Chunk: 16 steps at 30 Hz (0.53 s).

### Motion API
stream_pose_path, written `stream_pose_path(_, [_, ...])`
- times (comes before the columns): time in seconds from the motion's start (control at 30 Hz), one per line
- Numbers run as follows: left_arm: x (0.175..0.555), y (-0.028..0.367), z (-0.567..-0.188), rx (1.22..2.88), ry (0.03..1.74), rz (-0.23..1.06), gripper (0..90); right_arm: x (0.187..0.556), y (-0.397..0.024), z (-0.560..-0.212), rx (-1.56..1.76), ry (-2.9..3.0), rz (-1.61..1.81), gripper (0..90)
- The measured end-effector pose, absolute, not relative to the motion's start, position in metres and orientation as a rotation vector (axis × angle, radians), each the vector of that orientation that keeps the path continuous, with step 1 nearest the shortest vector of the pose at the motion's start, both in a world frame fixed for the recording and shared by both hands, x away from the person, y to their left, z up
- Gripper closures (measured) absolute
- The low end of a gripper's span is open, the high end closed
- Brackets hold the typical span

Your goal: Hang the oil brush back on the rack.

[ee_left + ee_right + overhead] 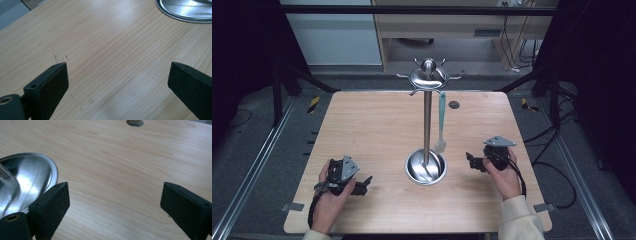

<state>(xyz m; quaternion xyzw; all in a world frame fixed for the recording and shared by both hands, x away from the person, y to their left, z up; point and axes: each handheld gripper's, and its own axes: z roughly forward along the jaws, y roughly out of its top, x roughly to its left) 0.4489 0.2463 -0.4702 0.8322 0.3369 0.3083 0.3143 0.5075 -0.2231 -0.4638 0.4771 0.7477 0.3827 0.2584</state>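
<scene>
High view, wooden table (362, 125), dark floor (257, 130)

1. Utensil stand (427, 122): shiny steel, upright pole w/ round dish base (426, 167) at bottom & domed cap w/ hooks (428, 76) on top. Stands approx. mid table.
2. Spatula (441, 122): pale teal handle, whitish blade, hangs vertical from a hook on stand's right side, just beside pole; blade end near base rim.
3. Base rim also seen in left gripper view (185, 11) & right gripper view (27, 180), bare wood next to it.
</scene>
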Motion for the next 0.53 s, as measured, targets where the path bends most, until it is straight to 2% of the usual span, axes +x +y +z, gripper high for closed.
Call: stream_pose_path(0.53, [0.449,0.246,-0.471,2.203,0.884,0.814,2.7,0.512,-0.22,-0.48,1.322,2.103,0.992,9.3])
